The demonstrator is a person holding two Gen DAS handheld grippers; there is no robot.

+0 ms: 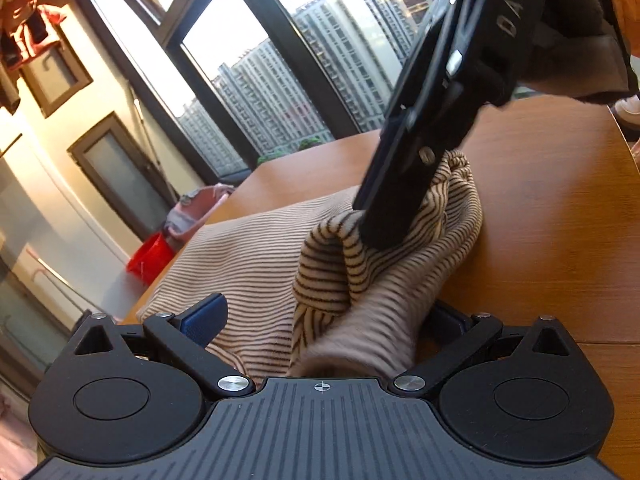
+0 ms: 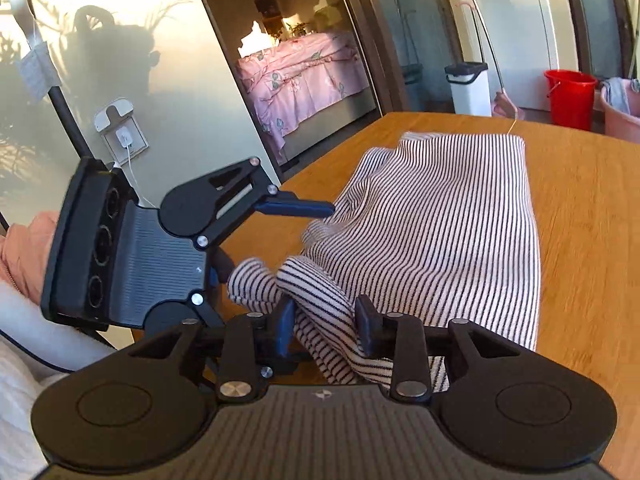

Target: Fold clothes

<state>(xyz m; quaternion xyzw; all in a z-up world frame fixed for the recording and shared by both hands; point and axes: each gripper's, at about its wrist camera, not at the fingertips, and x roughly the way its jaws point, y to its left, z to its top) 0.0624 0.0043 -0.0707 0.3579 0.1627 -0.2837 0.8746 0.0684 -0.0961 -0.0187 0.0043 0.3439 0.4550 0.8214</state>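
Note:
A striped beige garment [image 1: 248,248] lies on the wooden table [image 1: 540,200], partly flat and bunched up at its near end. My left gripper [image 1: 328,312] stands open, and a raised fold of the cloth runs between its wide-spread fingers [image 1: 204,318]. My right gripper [image 1: 380,232] comes down from the upper right and is shut on a bunched ridge of the garment. In the right wrist view my right gripper [image 2: 326,324] pinches a roll of the striped garment [image 2: 440,208] between its blue pads. My left gripper [image 2: 276,240] shows at the left, rolled on its side, with one finger [image 2: 296,208] at the cloth's edge.
Bare wooden table [image 2: 580,220] extends to the right of the garment. Beyond its far edge stand a red bucket [image 2: 570,96], a white bin [image 2: 468,88] and a pink tub [image 2: 620,116]. A large window [image 1: 248,72] lies behind the table. A person's pink sleeve [image 2: 20,248] is at the left.

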